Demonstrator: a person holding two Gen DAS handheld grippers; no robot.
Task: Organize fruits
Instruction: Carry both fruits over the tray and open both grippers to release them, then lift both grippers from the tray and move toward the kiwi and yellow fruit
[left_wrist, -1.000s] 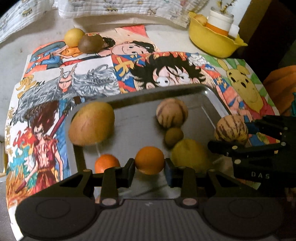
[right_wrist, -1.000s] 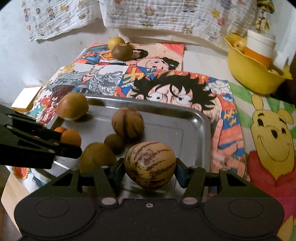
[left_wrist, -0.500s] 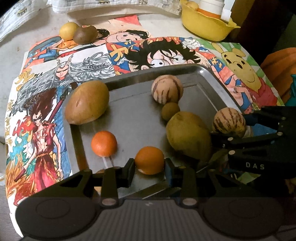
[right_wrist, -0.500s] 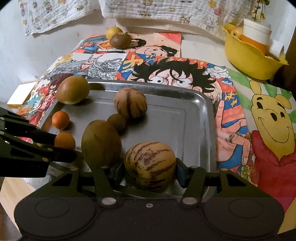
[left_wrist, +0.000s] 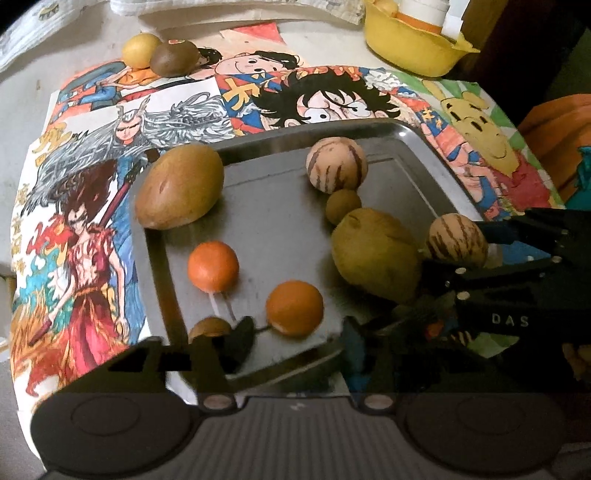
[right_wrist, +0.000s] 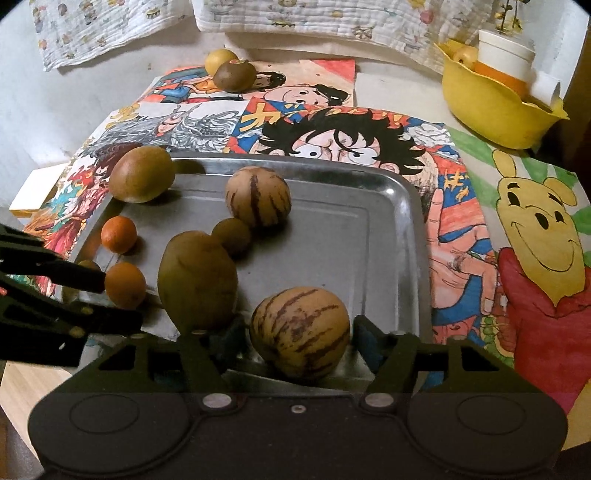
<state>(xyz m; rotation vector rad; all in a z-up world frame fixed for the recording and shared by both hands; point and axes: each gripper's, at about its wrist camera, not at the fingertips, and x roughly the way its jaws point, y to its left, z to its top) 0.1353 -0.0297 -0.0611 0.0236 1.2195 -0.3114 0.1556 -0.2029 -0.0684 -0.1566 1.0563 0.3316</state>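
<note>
orange (left_wrist: 294, 308) sits on the metal tray (left_wrist: 413, 177) near its front edge, just ahead of the left gripper (left_wrist: 295, 338); jaws spread wide, fingers apart from the fruit on both sides, gripping nothing. second orange (left_wrist: 213, 265) just behind it to the left. a small brown fruit (left_wrist: 209, 328) peeks by the left finger at the tray's rim.

striped melon (right_wrist: 300, 332) rests on the tray's near edge between the right gripper (right_wrist: 295, 343) fingers; jaws open, gaps visible on each side.

large green-brown mango (right_wrist: 197, 280) lies between the two grippers, touching a small round brown fruit (right_wrist: 232, 236), which touches a second striped melon (right_wrist: 258, 201). another mango (right_wrist: 141, 173) at the far left corner.

beyond the tray: cartoon-printed cloth (right_wrist: 532, 221), two fruits (right_wrist: 229, 72) at its far end, yellow bowl (right_wrist: 491, 110) far right.
</note>
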